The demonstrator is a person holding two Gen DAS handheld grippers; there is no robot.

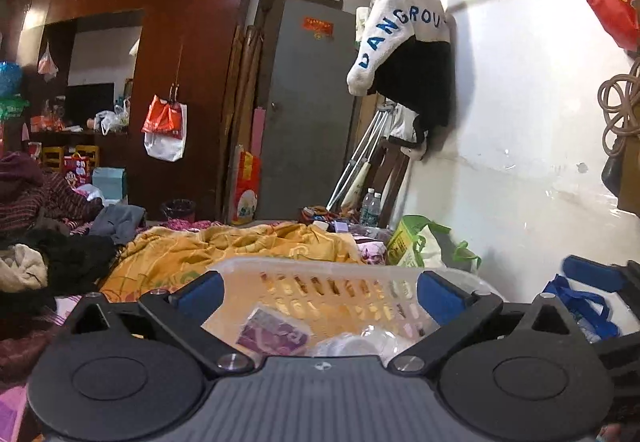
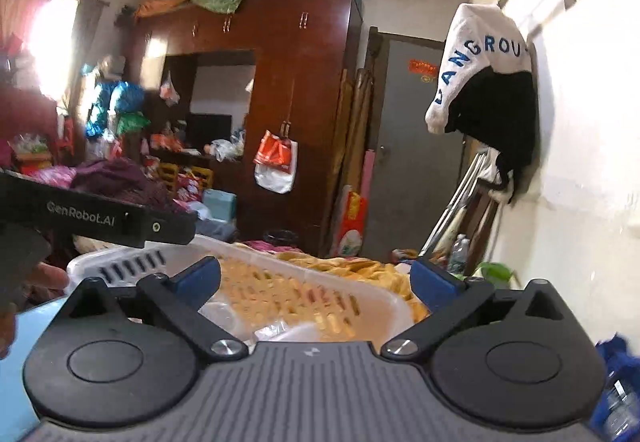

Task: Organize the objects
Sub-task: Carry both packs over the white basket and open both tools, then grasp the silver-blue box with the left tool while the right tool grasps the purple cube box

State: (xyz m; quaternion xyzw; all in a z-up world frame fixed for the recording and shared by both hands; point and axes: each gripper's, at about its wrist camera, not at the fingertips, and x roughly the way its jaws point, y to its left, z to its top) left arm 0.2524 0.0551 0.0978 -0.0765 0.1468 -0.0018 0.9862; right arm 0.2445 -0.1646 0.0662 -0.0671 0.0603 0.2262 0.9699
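White perforated plastic basket [image 1: 320,274] resting on bed over rumpled yellow-orange quilt [image 1: 224,246], directly ahead of and just below both hand-held grippers; long axis running across left-wrist view, slanting from lower left to upper right in right-wrist view. Left hand-held gripper [image 1: 320,296] released, blue pads spread wide, nothing between them; basket rim framed in the gap, apart from pads. Right hand-held gripper [image 2: 318,280] likewise released and empty, facing basket's near right portion. Neither judged clearly nearer. Basket contents: purple printed packet [image 1: 274,332] lying flat at left, crumpled clear plastic wrapping [image 1: 360,342] beside it toward the right. Further items in basket hidden by gripper bodies.
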